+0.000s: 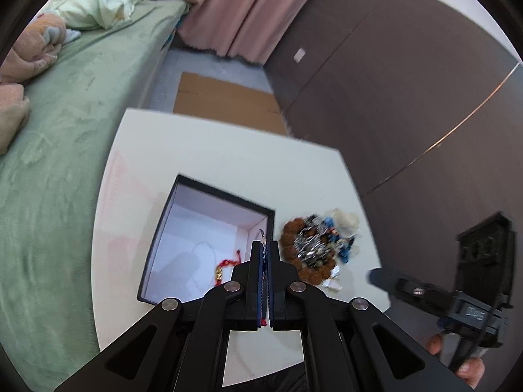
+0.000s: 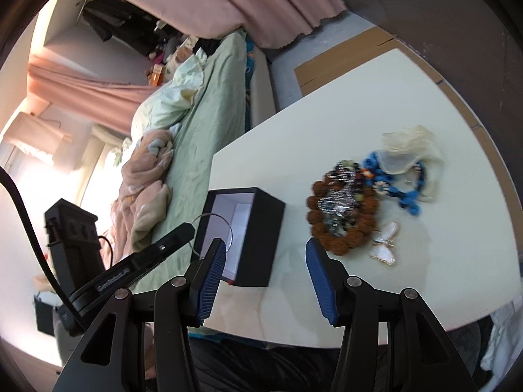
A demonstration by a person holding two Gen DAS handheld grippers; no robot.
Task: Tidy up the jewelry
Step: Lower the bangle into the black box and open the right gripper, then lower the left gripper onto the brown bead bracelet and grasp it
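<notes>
Jewelry pile (image 2: 366, 196) sits on the white worktop (image 2: 327, 114), just right of the open black box (image 2: 258, 238) in the right wrist view. Pile holds a brown bead bracelet (image 2: 343, 222), a silvery chain tangle (image 2: 340, 202), blue flower pieces (image 2: 395, 179), a cream mesh bag (image 2: 412, 143) and a white butterfly clip (image 2: 385, 243).

Left tongs (image 1: 265, 251) pinched tight on a thin wire hoop (image 2: 214, 228); the hoop hangs over the box's open top in the right wrist view. Box already has a red cord charm (image 1: 225, 266) and a faint thin ring inside.

Right tongs (image 2: 264, 258) about half open, nothing between the pads, pointing down at the worktop between box and pile.

Key relation: pile lies ahead and to the right of the right tongs, near them; bead bracelet is the closest item, lying flat. Right hand is nearer the pile; left is over the box. Judgement: left drops the hoop in, right goes for the pile. Risk: tangled chain drags neighbours along.
</notes>
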